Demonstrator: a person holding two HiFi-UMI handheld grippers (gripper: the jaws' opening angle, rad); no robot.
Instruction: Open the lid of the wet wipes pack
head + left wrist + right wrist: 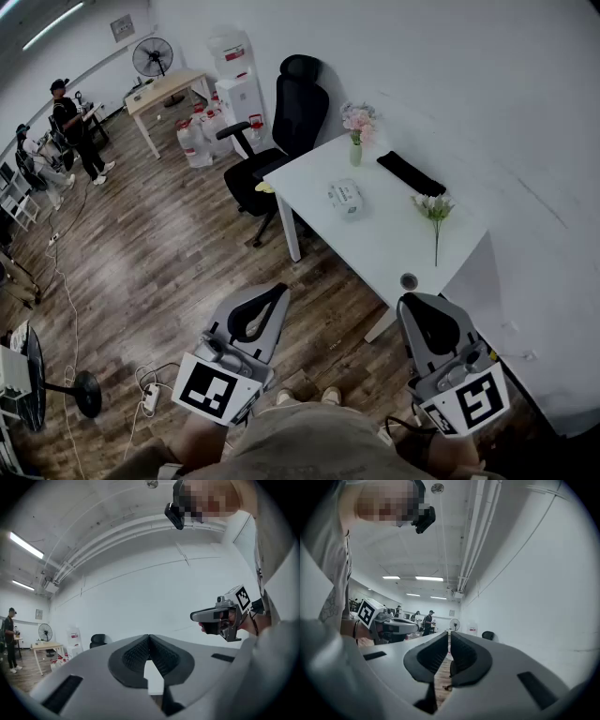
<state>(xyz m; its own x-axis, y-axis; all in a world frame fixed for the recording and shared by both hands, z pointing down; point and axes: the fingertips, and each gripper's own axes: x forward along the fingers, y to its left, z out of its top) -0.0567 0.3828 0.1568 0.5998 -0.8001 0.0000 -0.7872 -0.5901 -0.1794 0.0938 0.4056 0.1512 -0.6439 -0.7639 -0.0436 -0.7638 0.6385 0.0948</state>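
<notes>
The left tool (278, 292) and right tool (409, 301) are grey, with black ribbed pads (133, 654) and black-on-white square markers (214, 389). Beneath them the wood-plank floor (159, 272) is brown. Ahead of them the table (394, 246) is white, carrying a white wet wipes pack (344, 197), a flat black item (411, 173), pink flowers (358, 120) in a pale green vase (355, 153), and white flowers (433, 204) on green stems. Ahead of the left tool, the office chair (292, 117) is black.

A white rectangular table (375, 239) stands on a dark wood-plank floor (169, 272), beside a plain white wall (469, 75). A black swivel office chair (291, 122) sits alongside.
</notes>
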